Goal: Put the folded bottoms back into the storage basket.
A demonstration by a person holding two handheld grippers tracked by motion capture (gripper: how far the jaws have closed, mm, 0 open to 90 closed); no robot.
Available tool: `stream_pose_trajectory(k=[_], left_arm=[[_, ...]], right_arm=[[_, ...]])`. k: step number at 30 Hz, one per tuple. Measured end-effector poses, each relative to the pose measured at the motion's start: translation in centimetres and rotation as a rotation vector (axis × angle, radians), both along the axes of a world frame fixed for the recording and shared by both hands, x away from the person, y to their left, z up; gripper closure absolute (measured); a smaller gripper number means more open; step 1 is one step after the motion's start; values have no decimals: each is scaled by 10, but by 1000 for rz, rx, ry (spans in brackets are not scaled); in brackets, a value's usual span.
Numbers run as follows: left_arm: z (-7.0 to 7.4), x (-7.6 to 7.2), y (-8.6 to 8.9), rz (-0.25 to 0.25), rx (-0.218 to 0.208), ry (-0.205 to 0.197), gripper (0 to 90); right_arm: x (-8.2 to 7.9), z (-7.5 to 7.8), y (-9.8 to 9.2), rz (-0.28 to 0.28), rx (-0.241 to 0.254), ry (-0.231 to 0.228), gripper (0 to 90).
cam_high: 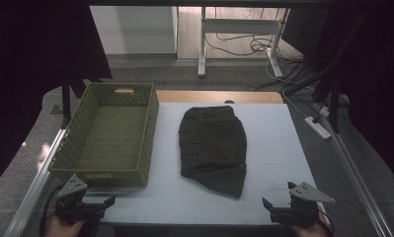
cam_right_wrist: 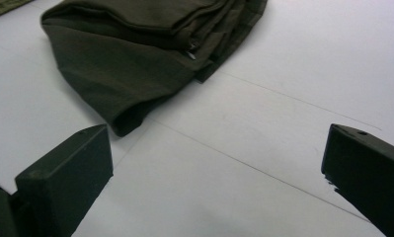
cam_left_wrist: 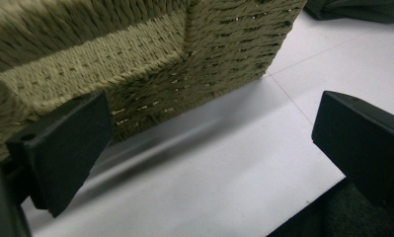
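No legible text, label, brand, number or sign is found on any surface in the three views; nothing readable is recorded for this moment

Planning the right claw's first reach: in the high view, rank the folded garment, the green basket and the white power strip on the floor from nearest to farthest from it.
From the right claw:
1. Folded dark garment, up-left on the table.
2. White power strip, on the floor right of the table.
3. Green woven basket, far left on the table.
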State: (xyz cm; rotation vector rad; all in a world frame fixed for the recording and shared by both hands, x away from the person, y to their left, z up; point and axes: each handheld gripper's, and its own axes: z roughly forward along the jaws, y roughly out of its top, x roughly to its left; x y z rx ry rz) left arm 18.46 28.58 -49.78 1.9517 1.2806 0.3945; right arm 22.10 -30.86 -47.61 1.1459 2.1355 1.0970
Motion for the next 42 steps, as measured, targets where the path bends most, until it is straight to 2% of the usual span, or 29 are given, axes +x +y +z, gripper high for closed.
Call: stream_pose_trajectory(k=[5,10,12,16,25,29,34,42], left_arm=[[-1,2,-1,-14,3,15,17],[-1,3,-4,-28,26,29,11],[-1,3,-3,-52,15,37,9],[-2,4,-2,-52,2,45,6],[-2,6,-2,-71,-7,64,0],[-2,6,-2,-77,-8,65,0],[-1,5,-11,-101,39,55,0],[1,5,-16,-123,31,54,0]], right_arm=[[1,0,-2,14,23,18,0],[3,-1,0,18,10,38,0],[4,-1,0,11,5,38,0],[3,-1,0,1,3,33,0],[3,-1,2,25,-19,33,0],[3,-2,3,28,-23,36,0],[4,-2,3,32,-22,41,0],[4,-2,3,29,-22,44,0]])
